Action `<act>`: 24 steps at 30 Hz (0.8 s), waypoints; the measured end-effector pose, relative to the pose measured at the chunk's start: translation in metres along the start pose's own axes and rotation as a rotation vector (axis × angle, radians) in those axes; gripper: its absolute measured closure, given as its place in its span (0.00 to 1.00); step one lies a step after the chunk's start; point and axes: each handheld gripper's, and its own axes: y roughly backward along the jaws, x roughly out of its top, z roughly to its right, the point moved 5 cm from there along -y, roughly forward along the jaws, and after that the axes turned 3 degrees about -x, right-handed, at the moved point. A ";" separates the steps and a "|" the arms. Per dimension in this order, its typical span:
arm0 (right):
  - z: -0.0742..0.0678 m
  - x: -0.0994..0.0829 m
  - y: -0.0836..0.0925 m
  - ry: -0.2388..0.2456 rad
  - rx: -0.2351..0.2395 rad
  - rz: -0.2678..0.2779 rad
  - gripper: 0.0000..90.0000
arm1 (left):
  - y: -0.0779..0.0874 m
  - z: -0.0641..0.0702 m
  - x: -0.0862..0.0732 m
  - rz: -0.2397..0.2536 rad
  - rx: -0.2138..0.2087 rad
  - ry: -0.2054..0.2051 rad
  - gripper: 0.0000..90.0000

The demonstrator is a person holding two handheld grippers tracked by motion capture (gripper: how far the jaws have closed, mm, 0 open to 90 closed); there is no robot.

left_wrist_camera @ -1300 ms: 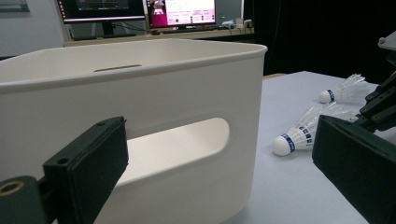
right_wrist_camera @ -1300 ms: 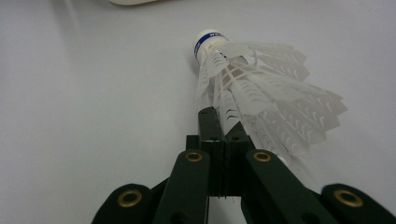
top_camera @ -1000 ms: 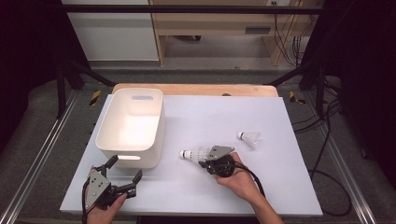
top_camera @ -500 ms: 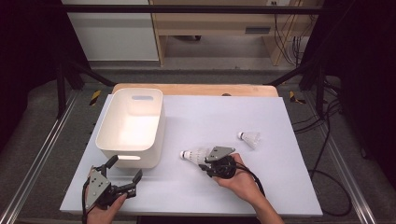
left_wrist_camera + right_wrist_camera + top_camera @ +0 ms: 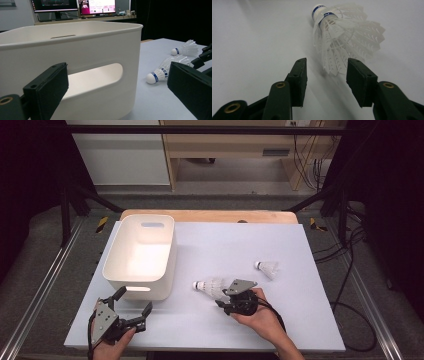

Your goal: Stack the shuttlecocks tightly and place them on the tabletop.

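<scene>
Your right gripper (image 5: 325,75), jaws just opening and half-spread, sits at the skirt of the nearer shuttlecock (image 5: 342,32) lying on the table (image 5: 210,245); slide forward so both pads straddle its feathers before squeezing gently.

Bright overhead light floods the white table (image 5: 300,320), while the room around it sits in deep shadow. Glare washes out the floor of the white bin (image 5: 140,255). In the right gripper view, the shuttlecock (image 5: 344,37) looks soft and overexposed, casting only a faint shadow.
</scene>
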 end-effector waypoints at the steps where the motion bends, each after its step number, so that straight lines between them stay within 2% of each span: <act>1: 0.000 -0.001 0.001 -0.002 -0.003 -0.003 0.55 | 0.000 0.000 0.000 0.000 0.001 0.001 0.04; 8: 0.003 -0.009 0.013 -0.038 -0.027 0.007 0.45 | 0.002 -0.004 -0.001 0.002 0.015 0.013 0.04; 11: 0.005 -0.014 0.021 -0.053 -0.056 0.005 0.36 | 0.002 -0.003 -0.001 0.001 0.017 0.012 0.03; 12: 0.006 -0.017 0.027 -0.071 -0.048 0.013 0.30 | 0.002 -0.003 -0.001 0.001 0.015 0.011 0.03; 14: 0.007 -0.019 0.029 -0.065 -0.040 0.005 0.26 | 0.001 -0.002 -0.001 0.001 0.013 0.009 0.03; 15: 0.009 -0.022 0.035 -0.063 -0.062 0.000 0.20 | 0.001 -0.001 -0.001 0.000 0.011 0.009 0.03; 16: 0.009 -0.022 0.035 -0.063 -0.062 0.000 0.20 | 0.001 -0.001 -0.001 -0.002 0.009 0.009 0.03; 20: 0.021 -0.029 0.047 -0.113 -0.093 0.022 0.11 | 0.001 0.000 0.000 0.001 0.004 0.009 0.03; 24: 0.027 -0.033 0.053 -0.116 -0.101 0.028 0.08 | 0.001 0.000 -0.001 0.002 0.003 0.013 0.03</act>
